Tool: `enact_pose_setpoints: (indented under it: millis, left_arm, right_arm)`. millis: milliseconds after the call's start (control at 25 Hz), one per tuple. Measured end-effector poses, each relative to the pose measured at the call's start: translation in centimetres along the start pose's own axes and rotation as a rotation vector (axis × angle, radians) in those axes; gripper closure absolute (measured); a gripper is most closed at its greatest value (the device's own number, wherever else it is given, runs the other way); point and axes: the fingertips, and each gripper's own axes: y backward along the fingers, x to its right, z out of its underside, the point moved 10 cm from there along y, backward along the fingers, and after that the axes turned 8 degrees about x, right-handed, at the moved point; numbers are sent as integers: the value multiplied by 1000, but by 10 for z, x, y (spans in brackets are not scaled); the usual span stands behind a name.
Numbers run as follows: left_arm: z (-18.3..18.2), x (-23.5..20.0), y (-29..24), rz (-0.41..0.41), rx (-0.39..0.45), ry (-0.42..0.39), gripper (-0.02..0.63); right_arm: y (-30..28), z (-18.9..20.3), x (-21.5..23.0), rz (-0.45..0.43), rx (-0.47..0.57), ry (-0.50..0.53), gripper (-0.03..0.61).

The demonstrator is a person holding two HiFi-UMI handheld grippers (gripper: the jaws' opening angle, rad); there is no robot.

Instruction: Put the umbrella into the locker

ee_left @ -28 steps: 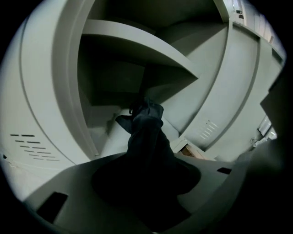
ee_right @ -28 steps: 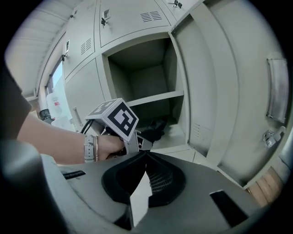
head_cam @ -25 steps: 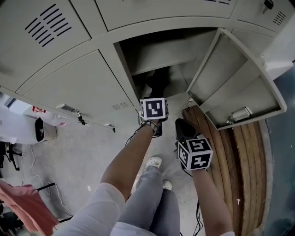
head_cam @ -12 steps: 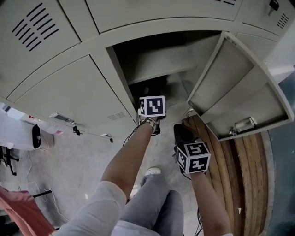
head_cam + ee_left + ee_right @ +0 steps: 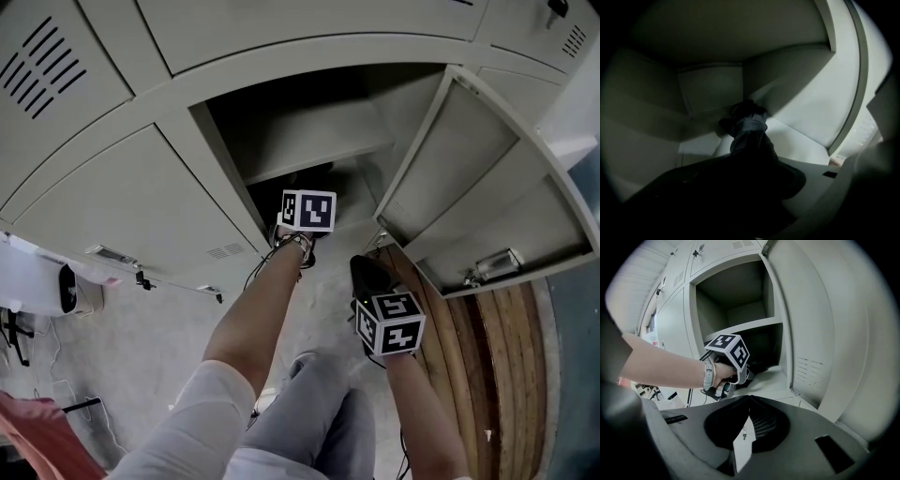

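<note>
The grey locker stands with its door [image 5: 469, 169] swung out to the right, and a shelf [image 5: 309, 141] splits its inside. My left gripper [image 5: 740, 164] reaches into the lower compartment, shut on a dark folded umbrella [image 5: 750, 131]. The umbrella runs forward from the jaws, and its far end lies on the compartment floor near the back corner. In the right gripper view the left gripper [image 5: 745, 376] and its marker cube [image 5: 729, 348] sit at the locker mouth. My right gripper [image 5: 364, 267] hangs outside, lower right of the opening. Its jaws [image 5: 749, 398] meet at the tips with nothing between them.
Shut locker doors [image 5: 122, 206] fill the wall to the left. A slatted wooden bench [image 5: 497, 356] runs under the open door on the right. The person's legs [image 5: 300, 412] are below the grippers. A white object [image 5: 37, 281] and pink cloth [image 5: 37, 441] lie at the far left.
My left gripper has pushed deeper into the lower compartment with the umbrella. The right gripper has sunk a little and stayed outside.
</note>
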Motion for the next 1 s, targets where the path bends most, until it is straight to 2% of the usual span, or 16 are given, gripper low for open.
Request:
enact_pose_setpoints:
  millis: [240, 560, 680, 720, 760, 840, 1000]
  left_arm:
    - [-3, 2, -9, -7, 12, -80, 396]
    - [-5, -2, -13, -6, 32, -85, 372]
    - [-5, -3, -12, -31, 54, -76, 290]
    - [-4, -3, -12, -30, 65, -75, 225]
    - [-3, -2, -11, -27, 81, -75, 131]
    - [-2, 1, -7, -18, 111, -77, 103]
    - [4, 11, 8, 3, 111, -88, 101]
  right_arm:
    - [-1, 4, 2, 11, 4, 6, 560]
    - [3, 5, -4, 18, 18, -9, 560]
    - [7, 5, -6, 5, 31, -13, 560]
    - [8, 6, -7, -1, 32, -13, 560]
    - [9, 7, -8, -6, 31, -13, 560]
    - [13, 9, -9, -11, 19, -14, 560]
    - [27, 2, -13, 1, 2, -34, 560]
